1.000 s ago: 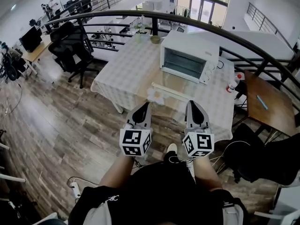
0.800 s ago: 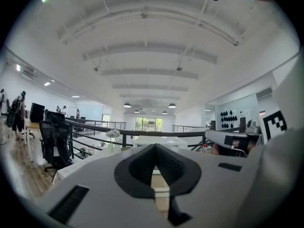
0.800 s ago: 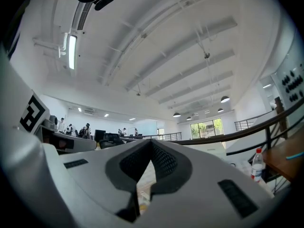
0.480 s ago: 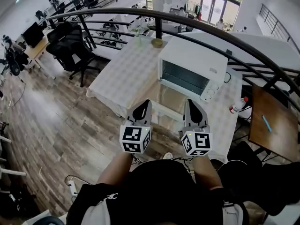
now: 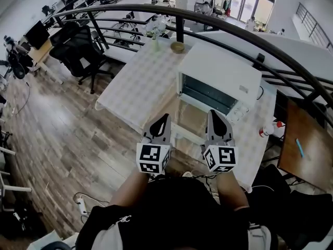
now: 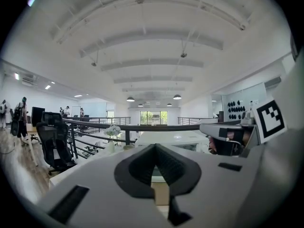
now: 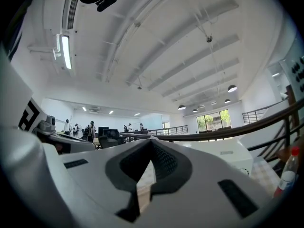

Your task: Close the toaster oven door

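Observation:
A white toaster oven (image 5: 221,82) stands on the table with its glass door (image 5: 188,117) folded down flat toward me, the pale handle (image 5: 183,134) at its near edge. My left gripper (image 5: 165,117) hangs just in front of that handle, at the door's left part, shut and empty. The right gripper (image 5: 213,113) is level with it over the door's right part, also shut with nothing held. In the left gripper view the oven (image 6: 176,138) shows beyond the closed left gripper (image 6: 154,146). In the right gripper view the oven (image 7: 223,155) lies right of the closed right gripper (image 7: 151,140).
The table (image 5: 136,85) wears a checked cloth, with a small bowl (image 5: 178,47) and a flower vase (image 5: 155,35) at its far edge. A curved dark railing (image 5: 223,27) runs behind. An office chair (image 5: 78,48) is at left, a bottle (image 5: 271,129) and a brown desk (image 5: 307,139) at right.
I have come nearer the table, so the oven looms larger. Both grippers have moved forward to the open door's near edge. Their jaws stay shut.

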The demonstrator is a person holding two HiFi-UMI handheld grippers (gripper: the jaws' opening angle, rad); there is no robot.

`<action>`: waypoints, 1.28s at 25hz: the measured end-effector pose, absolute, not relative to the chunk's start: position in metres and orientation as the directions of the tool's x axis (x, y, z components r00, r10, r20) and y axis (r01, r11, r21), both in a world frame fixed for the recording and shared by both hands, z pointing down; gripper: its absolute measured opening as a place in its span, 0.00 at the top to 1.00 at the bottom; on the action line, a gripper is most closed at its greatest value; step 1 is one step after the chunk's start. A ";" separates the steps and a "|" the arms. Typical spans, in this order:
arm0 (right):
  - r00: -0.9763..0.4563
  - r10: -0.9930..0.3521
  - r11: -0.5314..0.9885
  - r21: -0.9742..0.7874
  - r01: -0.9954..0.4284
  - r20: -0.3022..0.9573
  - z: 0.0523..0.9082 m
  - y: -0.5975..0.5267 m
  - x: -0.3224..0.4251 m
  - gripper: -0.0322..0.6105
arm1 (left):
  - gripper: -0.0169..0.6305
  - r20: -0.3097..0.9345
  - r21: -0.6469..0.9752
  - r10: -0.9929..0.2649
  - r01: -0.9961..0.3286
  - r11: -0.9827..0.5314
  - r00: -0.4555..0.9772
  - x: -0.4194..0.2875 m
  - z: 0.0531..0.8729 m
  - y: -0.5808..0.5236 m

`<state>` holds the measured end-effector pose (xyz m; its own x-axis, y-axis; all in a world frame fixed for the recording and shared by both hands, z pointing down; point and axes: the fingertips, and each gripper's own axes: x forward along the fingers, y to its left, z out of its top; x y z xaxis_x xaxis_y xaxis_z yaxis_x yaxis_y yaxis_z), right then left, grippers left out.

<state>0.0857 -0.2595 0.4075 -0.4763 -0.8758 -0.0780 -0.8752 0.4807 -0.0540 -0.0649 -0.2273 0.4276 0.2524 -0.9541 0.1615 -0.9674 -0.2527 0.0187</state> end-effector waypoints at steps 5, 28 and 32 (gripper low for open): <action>-0.474 -0.879 0.476 -0.063 -0.877 -0.048 0.413 -0.283 0.067 0.96 | 0.96 0.181 0.073 -0.943 -0.960 -0.271 0.279 -0.088 0.433 -0.257; -0.517 -0.855 0.512 -0.087 -0.855 0.048 0.445 -0.293 0.014 0.96 | 0.67 0.493 0.085 -0.802 -0.936 -0.341 0.337 -0.146 0.587 -0.246; -0.503 -0.862 0.499 -0.075 -0.864 0.060 0.450 -0.289 0.015 0.96 | 0.67 0.573 0.091 -0.740 -0.925 -0.369 0.352 -0.142 0.632 -0.237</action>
